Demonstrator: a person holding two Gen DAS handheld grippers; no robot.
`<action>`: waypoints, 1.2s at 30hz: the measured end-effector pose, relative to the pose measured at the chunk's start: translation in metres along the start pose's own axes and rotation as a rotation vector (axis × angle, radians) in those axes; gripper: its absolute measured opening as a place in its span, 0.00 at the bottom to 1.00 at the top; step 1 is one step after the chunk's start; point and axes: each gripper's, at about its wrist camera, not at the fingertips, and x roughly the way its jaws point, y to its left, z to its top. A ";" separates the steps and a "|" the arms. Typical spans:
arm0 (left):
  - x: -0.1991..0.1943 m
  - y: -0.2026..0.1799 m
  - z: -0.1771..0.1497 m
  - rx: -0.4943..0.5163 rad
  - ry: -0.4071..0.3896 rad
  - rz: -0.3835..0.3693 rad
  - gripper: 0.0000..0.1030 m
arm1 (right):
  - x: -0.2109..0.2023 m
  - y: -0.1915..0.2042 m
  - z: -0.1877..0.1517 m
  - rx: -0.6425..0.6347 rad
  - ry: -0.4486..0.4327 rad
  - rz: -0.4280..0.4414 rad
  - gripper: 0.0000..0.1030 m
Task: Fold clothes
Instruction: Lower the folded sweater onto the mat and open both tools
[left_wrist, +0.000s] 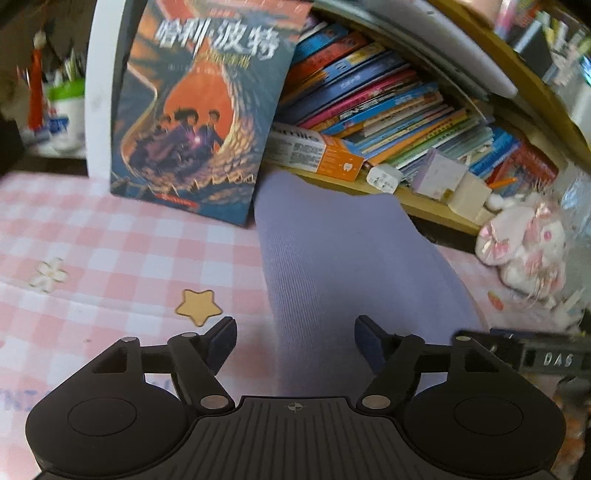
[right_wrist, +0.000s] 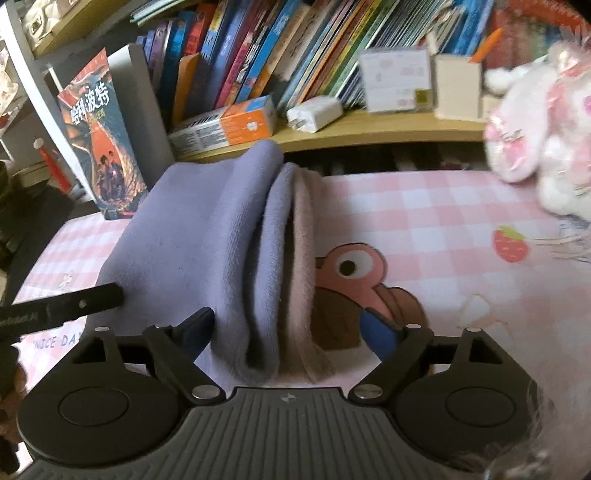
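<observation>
Fold largely made; grippers not gripping.

The lavender ribbed-knit garment (right_wrist: 192, 240) lies on the pink-and-white checked tablecloth (right_wrist: 424, 206), doubled into stacked layers with a beige fleecy lining (right_wrist: 306, 258) showing at the edge. The left gripper (left_wrist: 295, 332) and the right gripper (right_wrist: 288, 325) both straddle the cloth with jaws spread, grasping nothing. Judged remaining: squaring the layers.

A lavender garment (right_wrist: 192, 236) with a beige lining sits between the jaws on a pink-and-white checked cloth (right_wrist: 424, 206) printed with a red strawberry (right_wrist: 510, 243), beyond it an orange-and-white box (right_wrist: 225, 127) and a pink-and-white plush toy (right_wrist: 539, 122).
</observation>
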 end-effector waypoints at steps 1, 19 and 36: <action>-0.006 -0.003 -0.003 0.015 -0.011 0.016 0.75 | -0.006 0.001 -0.002 -0.010 -0.013 -0.015 0.84; -0.066 -0.028 -0.055 0.077 -0.071 0.171 0.93 | -0.068 0.029 -0.060 -0.058 -0.132 -0.217 0.98; -0.077 -0.035 -0.072 0.078 -0.067 0.214 0.97 | -0.075 0.043 -0.090 -0.102 -0.128 -0.219 1.00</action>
